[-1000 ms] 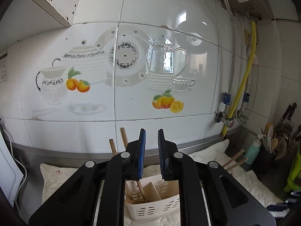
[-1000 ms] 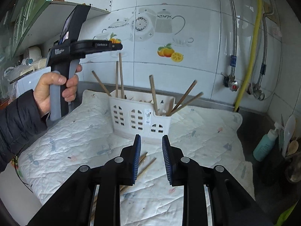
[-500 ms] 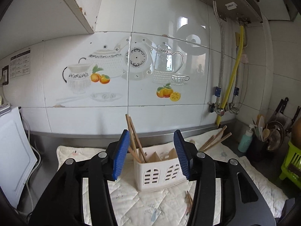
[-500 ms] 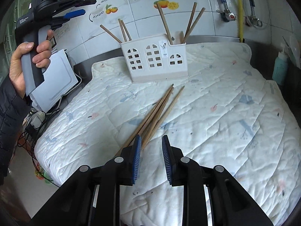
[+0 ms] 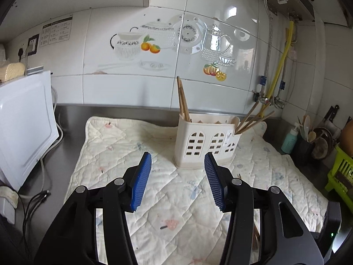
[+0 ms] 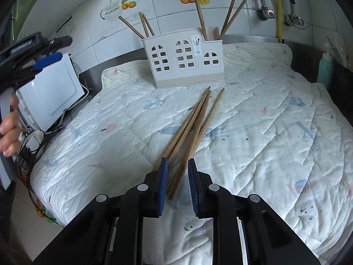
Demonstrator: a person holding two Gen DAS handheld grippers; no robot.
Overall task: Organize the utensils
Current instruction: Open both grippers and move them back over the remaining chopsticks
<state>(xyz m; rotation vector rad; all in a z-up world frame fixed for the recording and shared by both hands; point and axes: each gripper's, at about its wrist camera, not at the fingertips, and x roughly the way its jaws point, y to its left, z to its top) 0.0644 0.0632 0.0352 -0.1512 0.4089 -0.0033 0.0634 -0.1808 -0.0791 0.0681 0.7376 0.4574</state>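
A white plastic utensil holder [image 6: 184, 60] stands on a quilted mat [image 6: 264, 132], with several wooden chopsticks upright in its left and right compartments. It also shows in the left wrist view [image 5: 206, 142]. Several loose chopsticks [image 6: 194, 125] lie on the mat in front of it. My right gripper [image 6: 177, 183] is open, low over the mat, with the near ends of the loose chopsticks between its jaws. My left gripper [image 5: 177, 177] is wide open and empty, held in the air left of the mat; it shows at the left in the right wrist view [image 6: 47, 58].
A white appliance [image 5: 24, 123] with cables stands left of the mat. A teal bottle [image 5: 290, 139], a dark pot of utensils [image 5: 308, 141] and a green rack [image 5: 340, 174] sit at the right. A tiled wall with pipes [image 5: 278, 66] is behind.
My left gripper has opened wide and pulled back and down from the holder. My right gripper has dropped toward the mat and closed in on the loose chopsticks' near ends.
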